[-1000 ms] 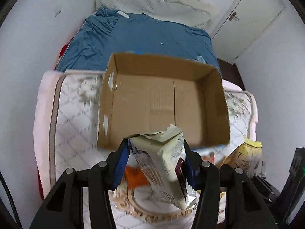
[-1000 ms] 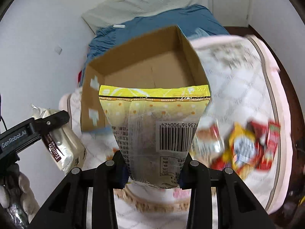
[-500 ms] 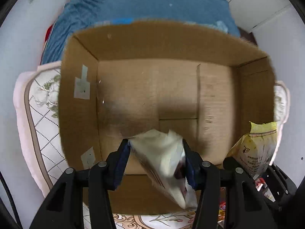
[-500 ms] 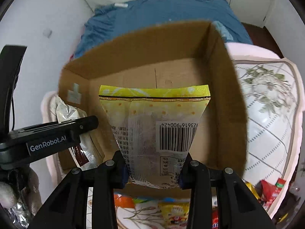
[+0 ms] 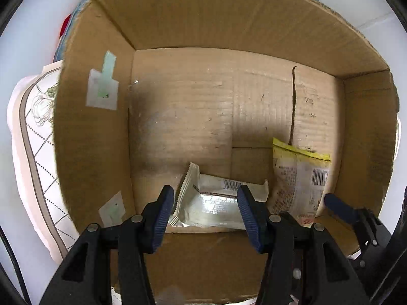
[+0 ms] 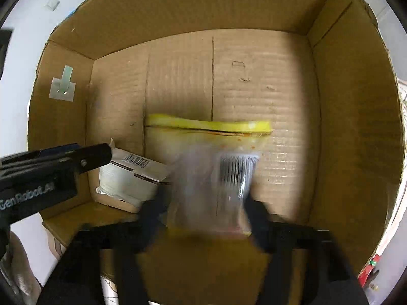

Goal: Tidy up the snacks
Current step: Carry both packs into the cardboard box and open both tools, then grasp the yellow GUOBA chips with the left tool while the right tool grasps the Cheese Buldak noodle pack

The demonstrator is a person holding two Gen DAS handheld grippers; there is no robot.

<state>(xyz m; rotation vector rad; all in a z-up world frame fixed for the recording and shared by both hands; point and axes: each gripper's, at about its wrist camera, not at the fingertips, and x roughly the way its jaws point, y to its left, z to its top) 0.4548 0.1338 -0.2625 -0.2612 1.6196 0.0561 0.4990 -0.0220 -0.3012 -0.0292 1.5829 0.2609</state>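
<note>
Both wrist cameras look steeply down, from close up, into the same cardboard box (image 5: 229, 101). The left view looks from its near-left side, the right view (image 6: 254, 76) from farther right. Both show the box floor, the white packet (image 5: 216, 203) (image 6: 132, 175) and the yellow bag (image 5: 300, 180) (image 6: 211, 167).

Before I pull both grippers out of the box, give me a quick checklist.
1. White packet down in cardboard box: ok, it lies on the floor by the near wall.
2. Left gripper clear of the packet: ok, jaws apart, and the packet runs behind one finger instead of being clamped.
3. Yellow bag inside the box: ok, to the right of the white packet.
4. Right gripper clear of the yellow bag: cannot tell, the right wrist view is blurred.
5. Yellow bag lying flat: not ok, it is propped up.
6. Room for more snacks: ok, most of the floor is bare.
</note>
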